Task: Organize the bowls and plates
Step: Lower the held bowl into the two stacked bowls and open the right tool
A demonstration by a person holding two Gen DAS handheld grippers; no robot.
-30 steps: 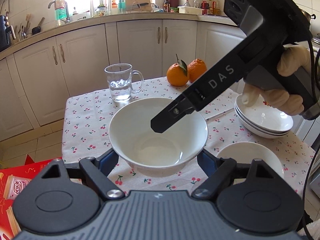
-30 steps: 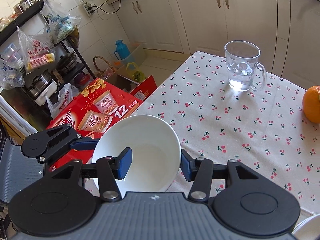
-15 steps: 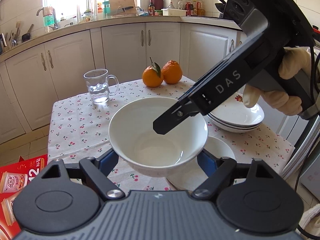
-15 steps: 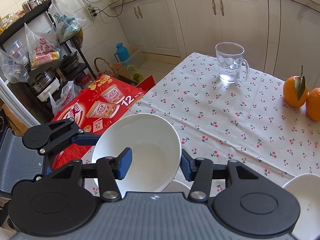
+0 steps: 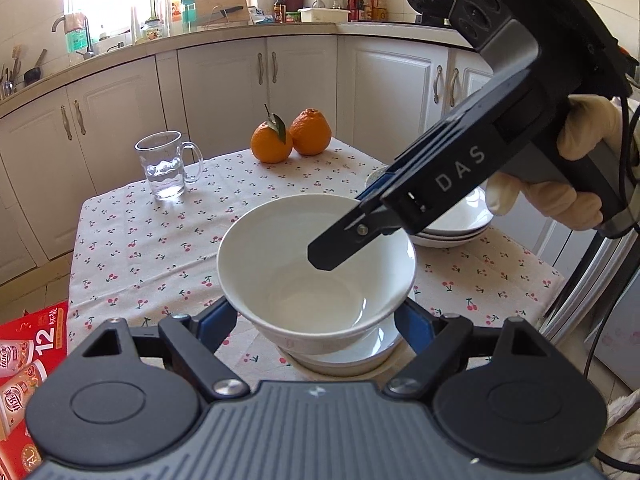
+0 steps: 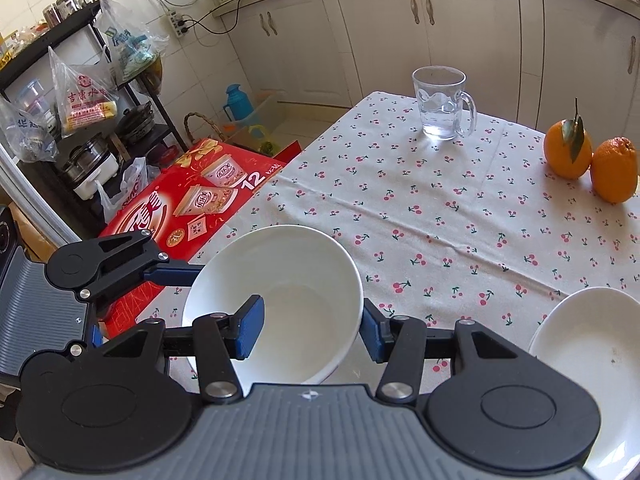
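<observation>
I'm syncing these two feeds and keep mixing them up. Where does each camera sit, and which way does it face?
Left wrist: on the left gripper, facing the cabinets and oranges; right gripper and gloved hand show.
Right wrist: on the right gripper, facing the glass mug and floor shelves; left gripper's finger shows.
Shared: the white bowl, gripped by both.

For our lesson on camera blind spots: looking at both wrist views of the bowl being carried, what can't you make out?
- Left wrist view: the lower bowl is mostly covered by the held bowl; whether they touch is unclear.
- Left wrist view: the stack of plates is largely behind the right gripper; its count is uncertain.
- Right wrist view: the plate is cut off by the frame edge.
- Right wrist view: the lower bowl is hidden.
</observation>
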